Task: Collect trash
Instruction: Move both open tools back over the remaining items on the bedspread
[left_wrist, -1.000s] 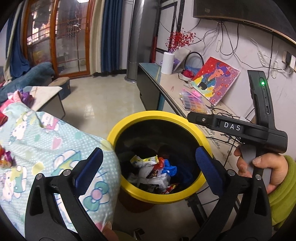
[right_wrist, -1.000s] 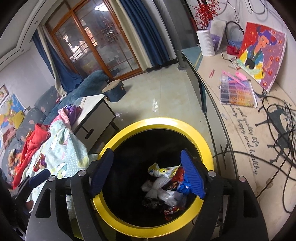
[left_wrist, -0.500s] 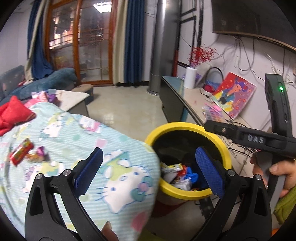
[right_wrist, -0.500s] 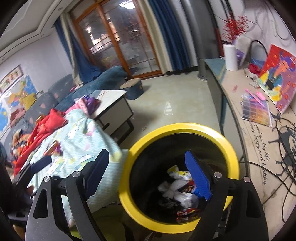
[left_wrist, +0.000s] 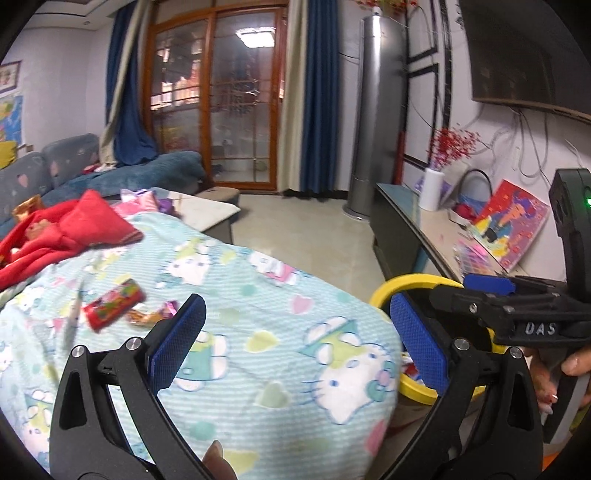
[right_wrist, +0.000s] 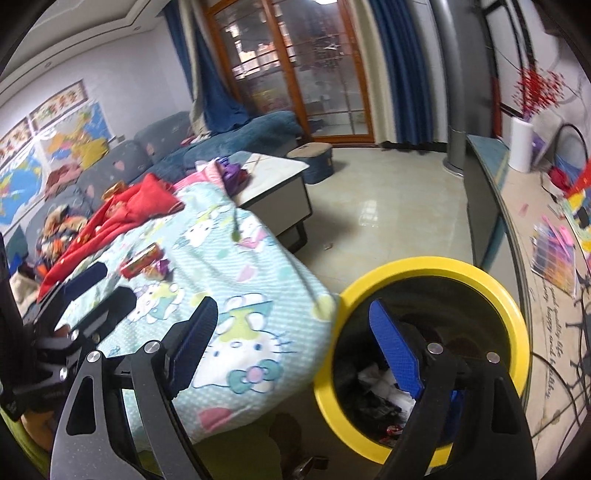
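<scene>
Living-room surroundings fill both views: wood-framed glass doors, blue curtains, a grey sofa, a glossy tile floor, and a long tabletop (right_wrist: 517, 236) along the wall carrying a white vase of red berries (left_wrist: 433, 189), a bright portrait painting (left_wrist: 511, 229) and black cables. Compared with a second ago, both cameras have swung away from the bin toward the bed: the yellow-rimmed trash bin (right_wrist: 436, 269), then centred between both pairs of tongs, now sits at the right edge of the left wrist view and under the right finger in the right wrist view. Crumpled wrappers, white, red and dark, lie in its black interior. A soft mint blanket (left_wrist: 258, 314) printed with Hello Kitty figures and hearts now dominates, touching the bin's rim. On it lie a red rectangular snack wrapper (left_wrist: 112, 303) and, just beside it, a smaller crinkled purple-and-orange candy wrapper (left_wrist: 153, 314); red clothing (left_wrist: 74, 225) is bunched behind them. The left tongs (left_wrist: 299, 332) are spread wide over the blanket, gripping nothing, their blue pads finely textured. The right tongs (right_wrist: 295, 345) likewise stand apart and empty, straddling the blanket edge and the bin. Raised letters "DAS" show on the right device's black body in the left wrist view. Cursive lettering on the tabletop is too distorted to read reliably.
</scene>
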